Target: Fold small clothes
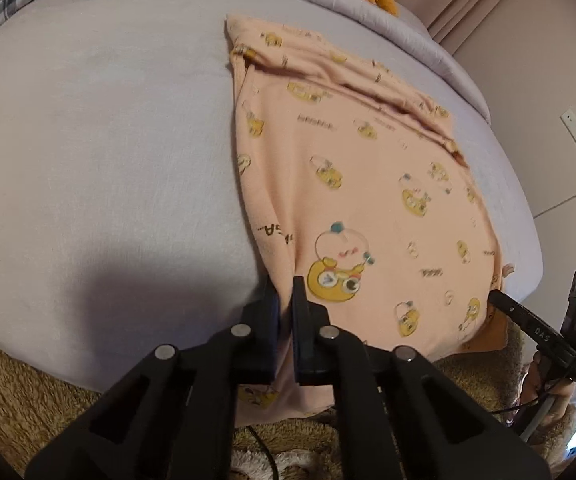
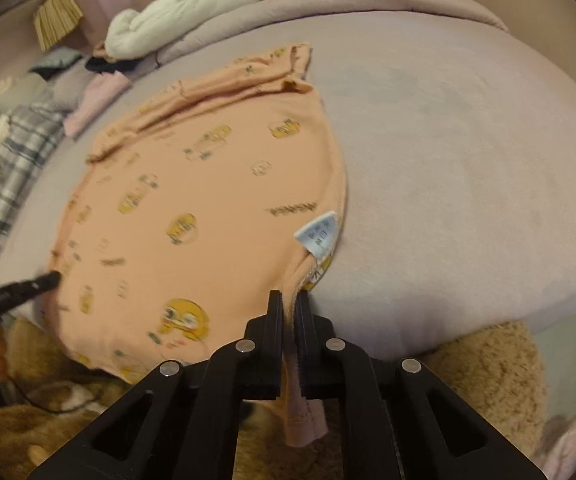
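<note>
Black fingers on both our tools are clamped on the near hem of the peach cotton child's garment printed with yellow cartoon faces, one pair at each lower corner. In the left wrist view, our left gripper pinches the cloth at lower centre of the frame, while our right gripper shows only as a dark tip at the garment's other corner, lower right. In the right wrist view that right gripper holds a bunched edge at lower centre, with a strip of hem hanging below the fingers.

The garment lies spread over the pale lilac bed sheet, filling the centre and right of the left view, its near edge draped over the side of the bed above a tan shaggy rug. Its far end sits rumpled toward the upper centre.

To fold well, we judge that both corners should rise together and travel level toward the far end, keeping the hem taut so no crease forms, then settle edge on edge.

A pale blue care label sticks up near the right fingers; its print is too small to read. Dark lettering on the cloth is blurred. The far tool's arm reads "DAS".
</note>
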`<control>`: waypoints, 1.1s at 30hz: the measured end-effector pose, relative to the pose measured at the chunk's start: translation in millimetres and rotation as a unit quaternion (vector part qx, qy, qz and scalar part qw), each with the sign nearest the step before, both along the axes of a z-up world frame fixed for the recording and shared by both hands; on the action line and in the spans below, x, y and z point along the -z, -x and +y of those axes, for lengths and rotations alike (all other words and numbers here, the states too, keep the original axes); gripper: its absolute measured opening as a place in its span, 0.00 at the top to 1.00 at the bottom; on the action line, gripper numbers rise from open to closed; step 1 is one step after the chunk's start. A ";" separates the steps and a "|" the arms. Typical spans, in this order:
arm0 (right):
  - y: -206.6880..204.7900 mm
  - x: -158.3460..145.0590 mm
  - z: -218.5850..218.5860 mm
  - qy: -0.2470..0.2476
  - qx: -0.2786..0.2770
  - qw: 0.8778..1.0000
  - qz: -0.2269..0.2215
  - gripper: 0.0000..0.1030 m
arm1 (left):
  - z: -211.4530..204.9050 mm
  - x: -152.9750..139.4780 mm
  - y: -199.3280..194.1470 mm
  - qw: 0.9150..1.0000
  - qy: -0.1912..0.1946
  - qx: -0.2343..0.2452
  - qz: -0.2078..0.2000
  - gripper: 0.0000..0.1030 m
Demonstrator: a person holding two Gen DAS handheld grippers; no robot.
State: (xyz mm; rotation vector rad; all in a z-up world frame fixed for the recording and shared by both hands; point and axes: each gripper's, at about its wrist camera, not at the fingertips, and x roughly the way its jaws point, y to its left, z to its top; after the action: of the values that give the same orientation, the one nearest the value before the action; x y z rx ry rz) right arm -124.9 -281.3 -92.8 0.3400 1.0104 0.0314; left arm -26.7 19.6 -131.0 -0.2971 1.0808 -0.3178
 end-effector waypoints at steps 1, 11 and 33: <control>-1.4 -6.3 -1.3 -0.014 -0.003 1.000 -0.011 0.93 | 0.4 -4.2 -0.4 1.000 0.005 0.000 -0.006 0.96; -48.5 -65.2 -12.4 -0.033 0.008 0.993 -0.110 0.93 | 3.4 -65.7 -38.0 0.995 0.021 -0.012 -0.092 0.96; -106.2 -28.2 -47.0 -0.004 0.054 0.998 -0.038 0.52 | 5.3 -26.2 -126.8 0.999 -0.016 -0.027 -0.028 0.52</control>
State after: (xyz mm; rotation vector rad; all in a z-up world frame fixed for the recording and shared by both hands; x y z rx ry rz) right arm -18.7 -328.3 -64.6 0.3971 0.9156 -0.0492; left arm 100.1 24.9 -104.8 -0.2861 1.0204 -0.2593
